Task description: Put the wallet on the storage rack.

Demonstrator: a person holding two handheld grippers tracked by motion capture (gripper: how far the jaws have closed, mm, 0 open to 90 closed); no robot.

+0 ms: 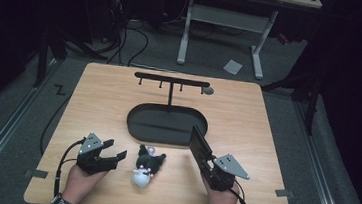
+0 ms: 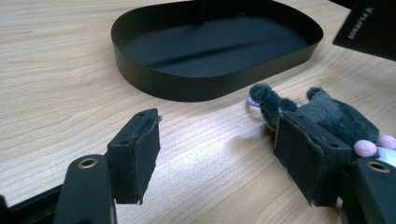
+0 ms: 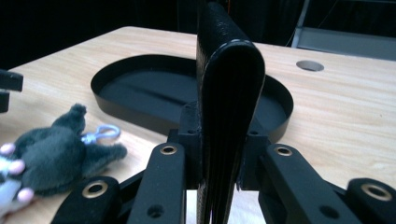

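A small grey and white plush toy (image 1: 146, 165) lay low in the centre of the high view, on the wooden table (image 1: 247, 118), just below the black oval tray (image 1: 139, 123) with its hook stand (image 1: 171, 81). At lower left, the left gripper (image 1: 118, 155) sat wide open and empty, one jaw just beside the toy. At lower right, the right gripper (image 1: 207, 161) was clamped on a flat black wallet (image 1: 199, 143), held on edge, reaching over the tray's right rim.
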